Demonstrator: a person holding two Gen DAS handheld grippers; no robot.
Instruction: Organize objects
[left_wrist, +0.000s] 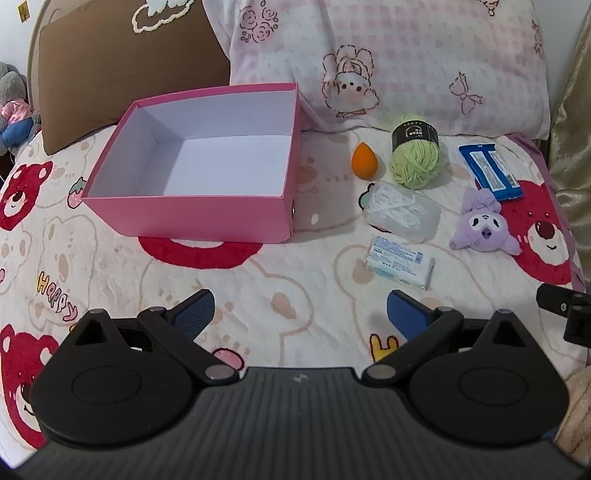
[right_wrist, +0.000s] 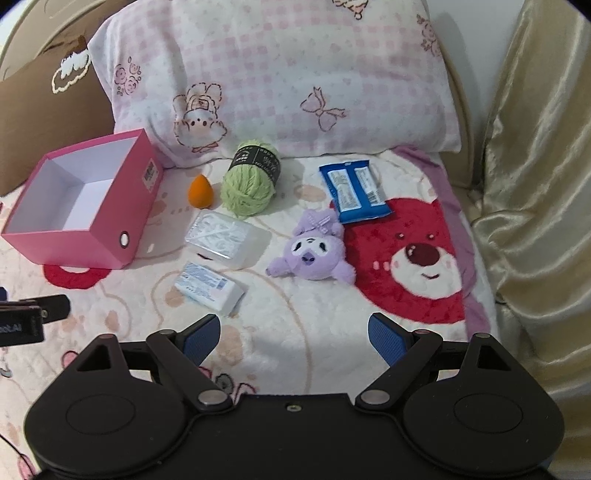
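We held both tools above the bed (left_wrist: 295, 295), each tilted down toward the blanket. The left tool (left_wrist: 300, 314) stood spread wide with nothing between its blue pads, and the right tool (right_wrist: 294, 338) was likewise released and empty.

The pink box (left_wrist: 192, 218) sat open on the blanket at the left, its white inside bare. To its right, apart from it, lay the things to be sorted: an orange sponge (left_wrist: 364, 161) just beside a ball of green yarn (left_wrist: 415, 162), both near the pink checked pillow (left_wrist: 388, 62). In front of those lay a clear plastic case (left_wrist: 404, 212), and nearer us a white wrapped packet (left_wrist: 400, 262). Further right we saw a purple plush toy (right_wrist: 314, 253) and, just behind it, a blue wipes pack (right_wrist: 352, 190).

A brown cushion (left_wrist: 122, 74) leaned behind the box.
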